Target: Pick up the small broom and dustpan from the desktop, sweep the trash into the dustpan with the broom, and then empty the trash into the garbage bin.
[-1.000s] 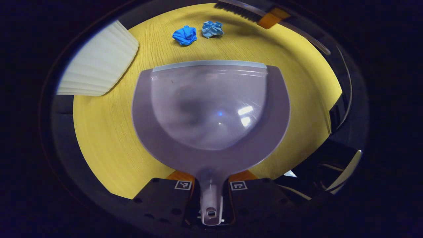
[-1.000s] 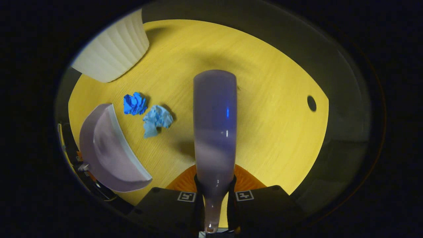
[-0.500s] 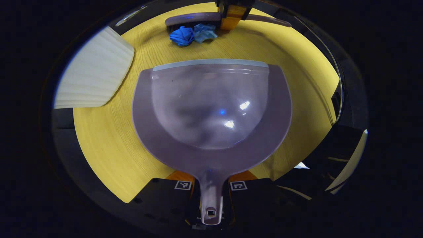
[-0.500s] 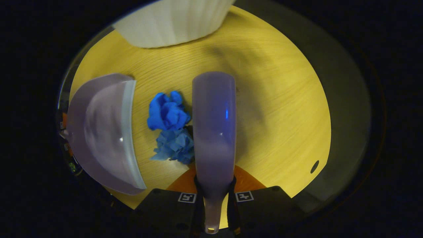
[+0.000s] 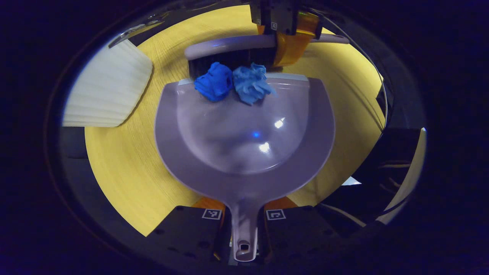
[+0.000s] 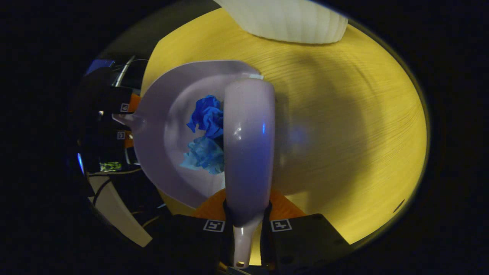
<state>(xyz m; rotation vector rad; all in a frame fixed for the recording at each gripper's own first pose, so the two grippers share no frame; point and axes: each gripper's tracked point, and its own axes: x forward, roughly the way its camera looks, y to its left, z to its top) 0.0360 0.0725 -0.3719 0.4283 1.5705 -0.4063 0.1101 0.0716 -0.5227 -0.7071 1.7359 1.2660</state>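
The left tongs are pinching the handle of the dustpan, both fingers pressing on it from either side, and the pan is lying flat on the yellow table with its lip pointing away from the tongs. Two crumpled wads are sitting just inside that lip: a dark blue wad and, touching it, a light blue wad. The broom is standing right behind the wads at the dustpan's lip, its dark bristles touching them. The right tongs are pinching the broom's handle, and in the right gripper view the broom's back is covering the dustpan's lip, with both wads lying on the dustpan side of the broom. A white ribbed garbage bin is standing on the table beyond the dustpan's lip, apart from the pan. In the left gripper view the right tongs are showing above the dustpan, gripping the broom.
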